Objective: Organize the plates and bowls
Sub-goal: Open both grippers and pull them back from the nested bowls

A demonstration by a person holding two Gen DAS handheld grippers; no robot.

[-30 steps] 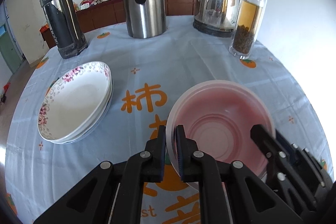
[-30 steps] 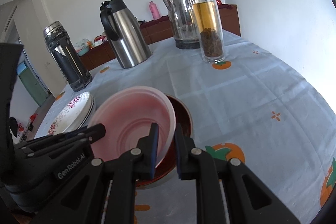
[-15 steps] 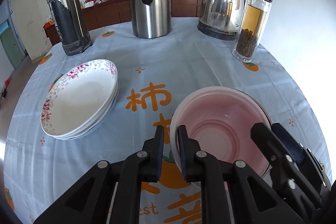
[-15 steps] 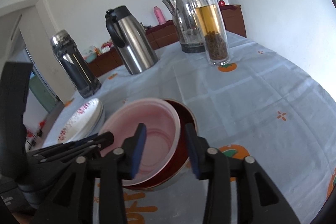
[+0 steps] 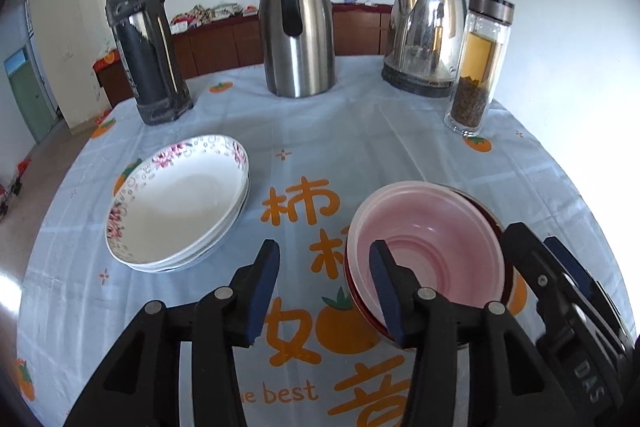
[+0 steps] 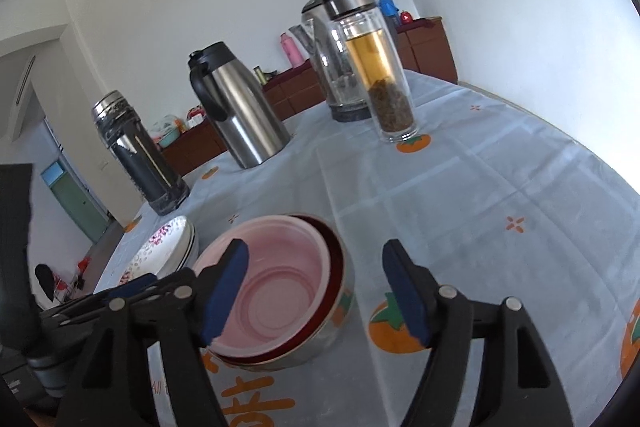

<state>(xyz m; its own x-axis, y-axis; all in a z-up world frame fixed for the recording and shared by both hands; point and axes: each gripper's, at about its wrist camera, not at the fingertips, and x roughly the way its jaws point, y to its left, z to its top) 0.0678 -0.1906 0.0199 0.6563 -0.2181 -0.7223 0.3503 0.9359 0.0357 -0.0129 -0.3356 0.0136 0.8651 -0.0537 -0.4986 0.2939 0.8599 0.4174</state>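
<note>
A pink bowl (image 5: 432,239) (image 6: 280,279) sits nested inside a dark red bowl (image 5: 491,218) (image 6: 338,259) on the blue tablecloth. My left gripper (image 5: 324,291) has its jaws opening around the pink bowl's left rim, and the pads are clear of it. My right gripper (image 6: 316,287) is also opening, with the bowls' right rim between its pads and neither pad touching. A stack of white floral plates (image 5: 176,211) (image 6: 168,247) lies to the left of the bowls. Each gripper shows in the other's view, the right gripper (image 5: 536,239) and the left gripper (image 6: 152,281).
Along the table's far side stand a dark thermos (image 5: 148,47), a steel carafe (image 5: 298,27), an electric kettle (image 5: 426,31) and a glass tea bottle (image 5: 478,67). Bare cloth (image 6: 500,195) stretches to the right of the bowls. A sideboard lines the back wall.
Both grippers were shut on the pink bowl's rim and have let go, their jaws spreading wide. The pink bowl now rests in the red bowl. The left gripper has drawn back a little.
</note>
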